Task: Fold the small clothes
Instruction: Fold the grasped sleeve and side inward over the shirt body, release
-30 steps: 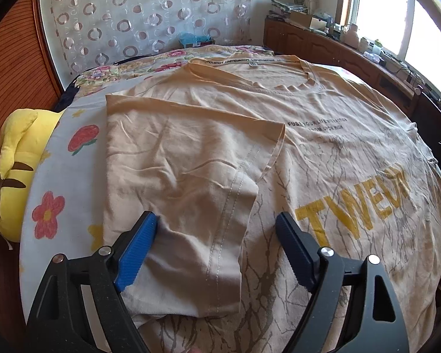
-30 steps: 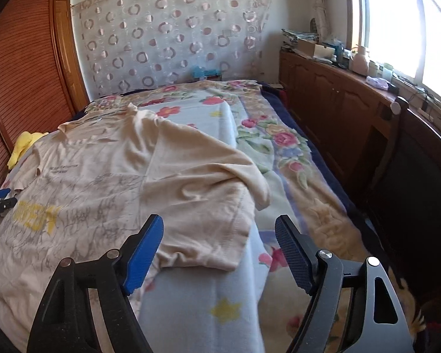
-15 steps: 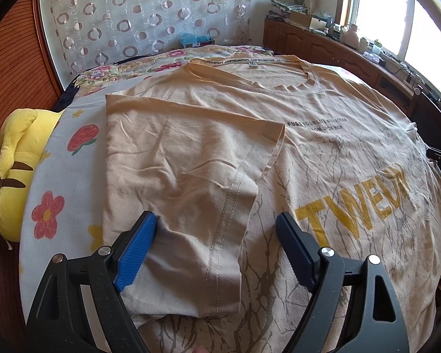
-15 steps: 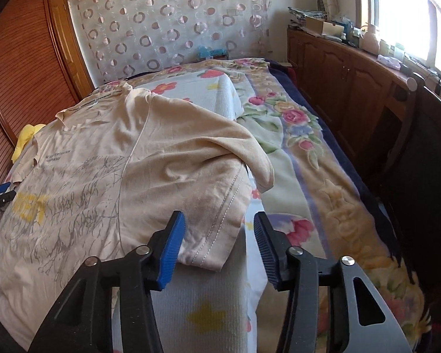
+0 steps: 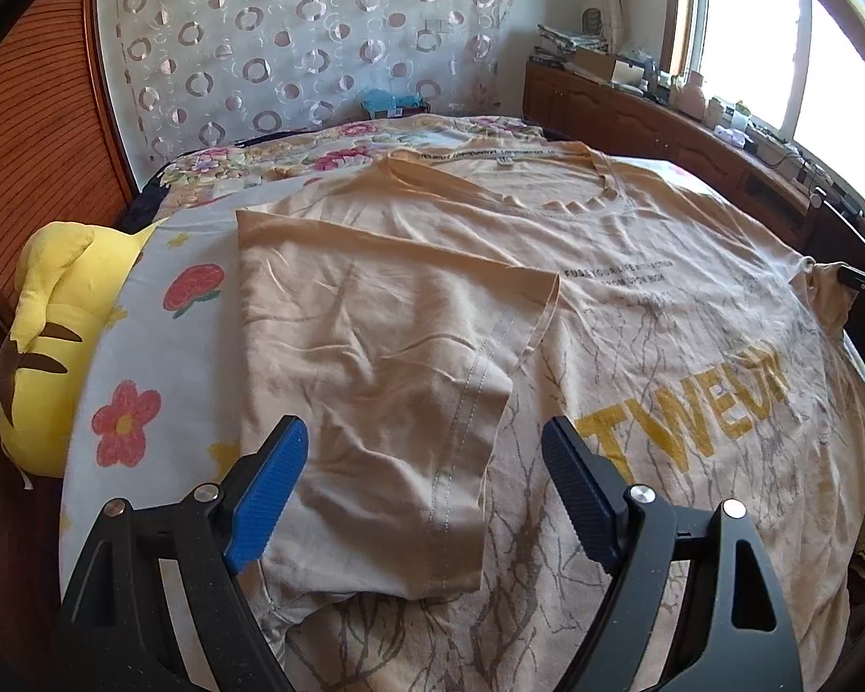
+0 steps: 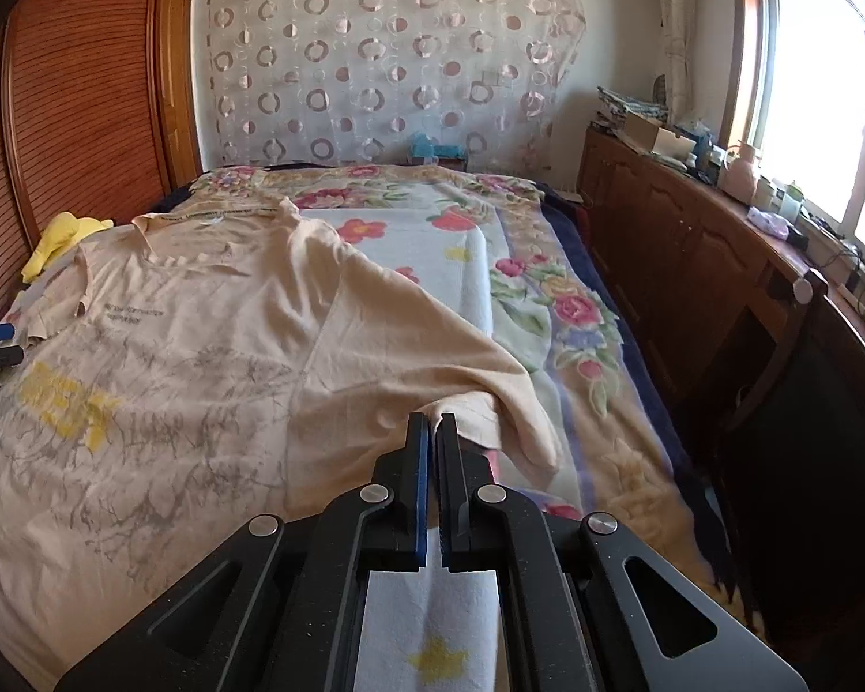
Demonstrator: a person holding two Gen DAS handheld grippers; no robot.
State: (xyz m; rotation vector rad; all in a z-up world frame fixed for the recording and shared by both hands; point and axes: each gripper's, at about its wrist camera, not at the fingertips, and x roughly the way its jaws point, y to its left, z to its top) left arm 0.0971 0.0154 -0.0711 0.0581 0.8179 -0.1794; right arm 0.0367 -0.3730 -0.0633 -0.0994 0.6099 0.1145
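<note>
A beige T-shirt (image 5: 634,265) with yellow lettering lies front-up on the bed. Its one sleeve (image 5: 375,380) is folded in over the body and lies flat. My left gripper (image 5: 424,461) is open and hovers just above that folded sleeve, holding nothing. In the right wrist view the same shirt (image 6: 161,346) spreads to the left. My right gripper (image 6: 431,422) is shut on the hem of the other sleeve (image 6: 478,386), which is lifted off the blanket and droops to the right.
The bed carries a floral blanket (image 6: 548,300). A yellow plush toy (image 5: 46,311) lies at the bed's left edge by the wooden wardrobe (image 6: 69,115). A wooden cabinet (image 6: 692,242) with clutter runs along the right under the window.
My right gripper moved forward onto the far sleeve and closed on its hem, lifting it. My left gripper stayed open and nearly still over the folded sleeve.
</note>
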